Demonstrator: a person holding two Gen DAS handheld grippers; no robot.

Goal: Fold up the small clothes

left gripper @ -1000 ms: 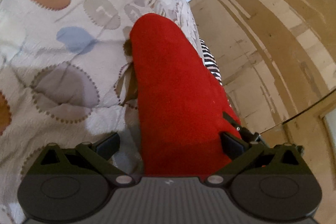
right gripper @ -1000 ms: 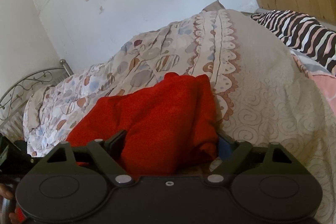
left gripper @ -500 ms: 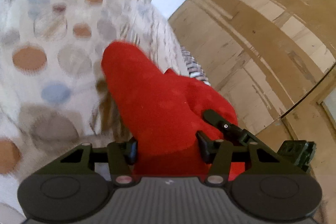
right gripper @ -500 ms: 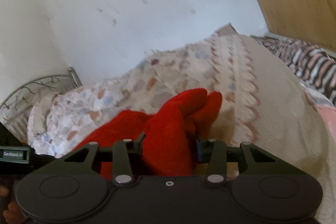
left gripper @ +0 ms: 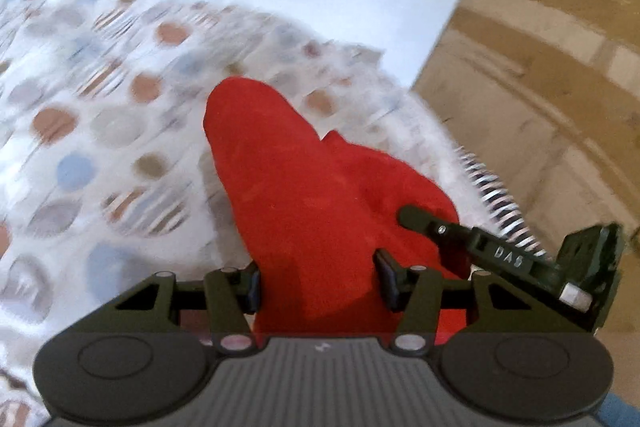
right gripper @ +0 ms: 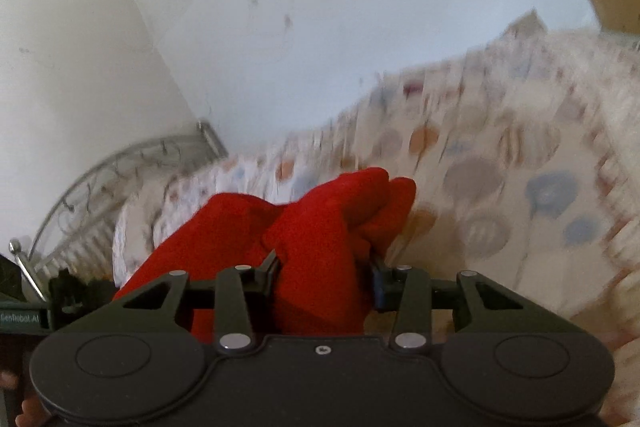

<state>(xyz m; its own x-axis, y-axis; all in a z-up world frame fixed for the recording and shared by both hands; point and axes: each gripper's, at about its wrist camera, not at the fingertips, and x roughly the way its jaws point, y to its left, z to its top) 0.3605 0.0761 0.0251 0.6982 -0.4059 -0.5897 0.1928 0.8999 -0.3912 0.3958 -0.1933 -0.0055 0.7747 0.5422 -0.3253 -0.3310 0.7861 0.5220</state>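
Note:
A red garment hangs bunched between both grippers above the bed. My left gripper is shut on one end of it, with cloth filling the gap between the fingers. My right gripper is shut on the other end. The right gripper's fingers show in the left wrist view at the right, against the cloth. The left gripper's body shows at the left edge of the right wrist view. Both views are blurred by motion.
A spotted bedspread covers the bed below, also in the right wrist view. A striped black-and-white cloth lies at the bed's right side. A metal bed frame, white wall and wooden panelling surround.
Both grippers have closed on the red garment and lifted it off the bedspread. The views have tilted up toward the wall, and the two grippers have come closer together.

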